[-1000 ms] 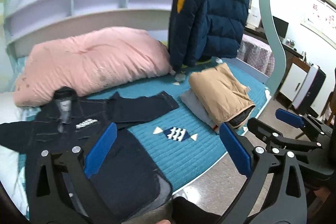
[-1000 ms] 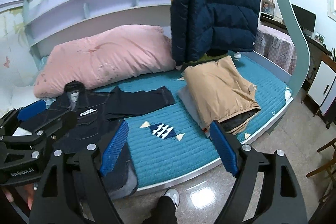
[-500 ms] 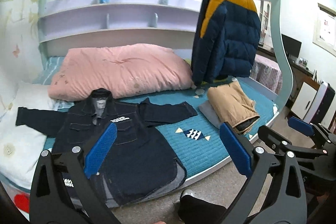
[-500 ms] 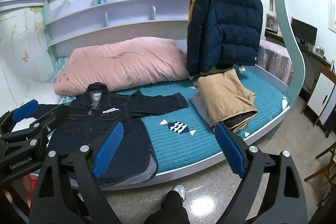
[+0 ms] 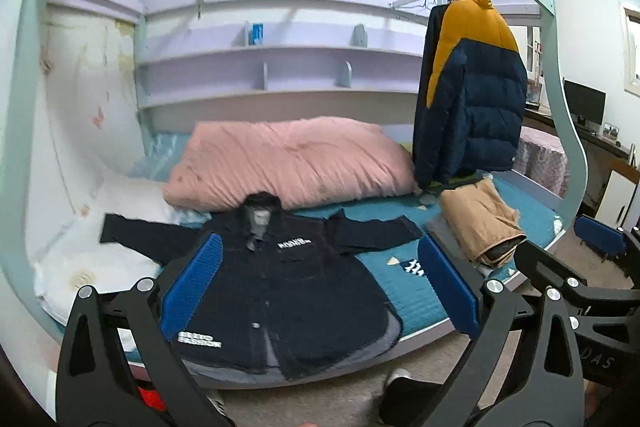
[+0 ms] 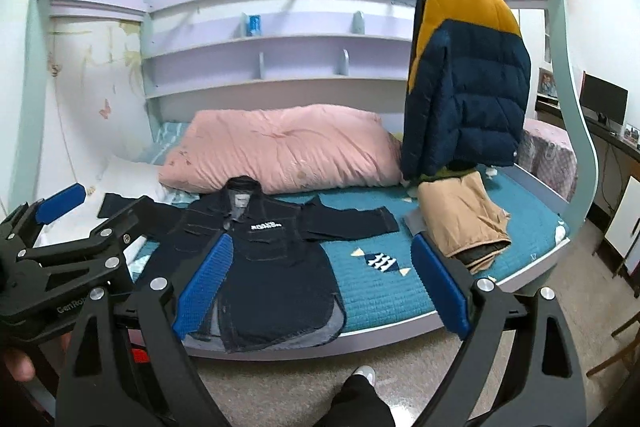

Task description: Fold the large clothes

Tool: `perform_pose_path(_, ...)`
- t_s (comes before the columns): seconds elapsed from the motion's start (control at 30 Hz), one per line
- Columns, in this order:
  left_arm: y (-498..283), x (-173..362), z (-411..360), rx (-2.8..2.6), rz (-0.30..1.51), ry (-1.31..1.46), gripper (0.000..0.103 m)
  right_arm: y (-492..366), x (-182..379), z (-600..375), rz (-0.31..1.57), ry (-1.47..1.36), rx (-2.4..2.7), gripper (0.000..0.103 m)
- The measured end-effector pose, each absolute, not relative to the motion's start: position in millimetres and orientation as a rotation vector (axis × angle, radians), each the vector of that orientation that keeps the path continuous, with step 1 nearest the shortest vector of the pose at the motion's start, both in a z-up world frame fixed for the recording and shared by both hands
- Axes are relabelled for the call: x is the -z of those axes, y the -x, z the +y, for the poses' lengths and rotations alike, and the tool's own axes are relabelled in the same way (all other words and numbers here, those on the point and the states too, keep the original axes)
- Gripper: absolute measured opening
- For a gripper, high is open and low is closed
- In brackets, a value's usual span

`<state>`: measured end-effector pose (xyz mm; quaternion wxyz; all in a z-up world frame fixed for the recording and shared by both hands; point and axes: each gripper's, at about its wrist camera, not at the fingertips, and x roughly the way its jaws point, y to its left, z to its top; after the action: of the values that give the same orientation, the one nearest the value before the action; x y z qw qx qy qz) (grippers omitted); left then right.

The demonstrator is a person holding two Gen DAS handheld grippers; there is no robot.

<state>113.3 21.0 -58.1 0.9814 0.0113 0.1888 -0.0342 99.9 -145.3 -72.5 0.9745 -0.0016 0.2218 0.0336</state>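
A dark denim jacket (image 5: 296,287) lies spread flat, front up, sleeves out, on the teal bed (image 5: 416,307); its hem hangs at the bed's front edge. It also shows in the right wrist view (image 6: 268,267). My left gripper (image 5: 320,287) is open and empty, held back from the bed over the floor. My right gripper (image 6: 320,279) is open and empty too, beside the left one. The left gripper (image 6: 60,227) shows at the left of the right wrist view, and the right gripper (image 5: 600,259) at the right of the left wrist view.
A folded tan garment (image 6: 464,215) lies on the bed's right side. A pink duvet (image 6: 280,151) lies along the back. A navy and yellow puffer jacket (image 6: 464,83) hangs from a rail. White pillow (image 5: 100,251) at left. My shoe (image 6: 364,373) on the floor.
Both grippers have pulled back and tilted up from the bed, so the whole jacket, bed frame and shelves come into view. The jacket has not moved.
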Motion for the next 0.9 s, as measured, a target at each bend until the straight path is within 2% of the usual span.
perform_pose_path(0.47, -58.4, 30.0, 25.6, 0.041, 0.280, -0.047, 0.098, -58.4, 54.6, -143.7, 0.386, -0.007, -0.080, 0.087)
perform_pose_path(0.9, -49.6, 23.6, 19.6, 0.072, 0.258, -0.035, 0.098, -38.7, 48.4, -145.2, 0.355, 0.000, -0.050, 0.087)
